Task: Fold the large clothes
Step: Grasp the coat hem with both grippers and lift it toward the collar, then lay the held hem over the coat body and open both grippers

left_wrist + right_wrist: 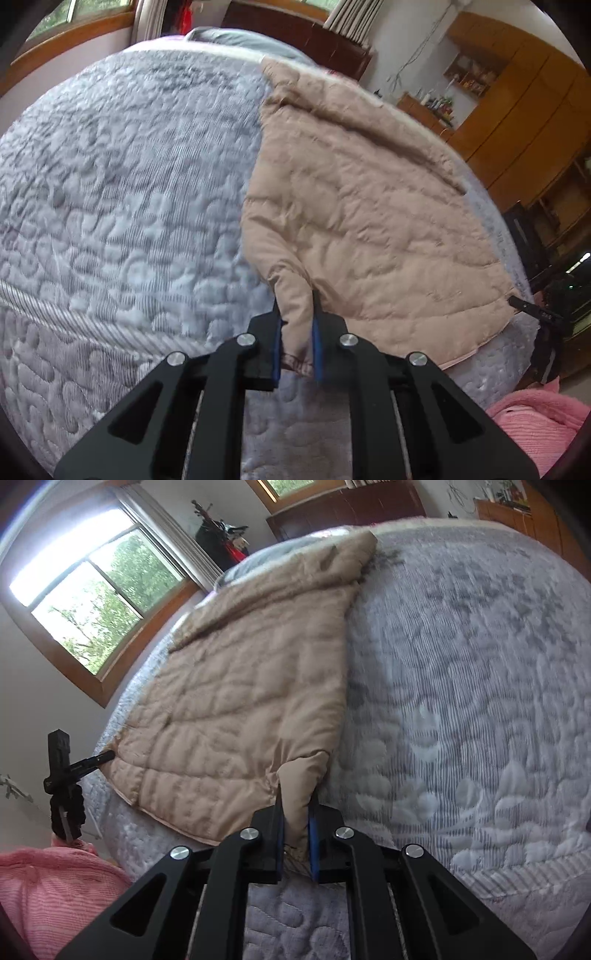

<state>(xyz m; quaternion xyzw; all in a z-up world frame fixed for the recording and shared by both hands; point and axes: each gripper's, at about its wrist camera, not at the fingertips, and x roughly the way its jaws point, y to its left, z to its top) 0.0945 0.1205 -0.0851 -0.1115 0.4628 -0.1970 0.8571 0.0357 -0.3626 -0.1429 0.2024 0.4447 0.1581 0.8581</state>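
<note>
The beige quilted coat (369,206) lies spread on the bed (110,184), along one side of the grey-patterned mattress cover, its hem toward the near edge. The left gripper (297,332) is clamped on one near corner of the hem, a pinch of fabric pulled up between its blue-lined fingers (276,350). The right gripper (295,823) is clamped likewise on the other near corner of the coat (236,701), the cloth bunched between its pads. Each wrist view catches the other gripper as a small black tool at the far hem corner. Beside the coat the mattress cover (461,701) is bare, with a corded seam along its near edge. A pink knitted garment (535,421) sits low at the bed's near side, between the two grippers. Beyond the bed stand a dark wooden headboard (306,33), a wooden wardrobe (524,110) with cluttered shelves, and a wood-framed window (92,602) with a pale curtain (166,535).
</note>
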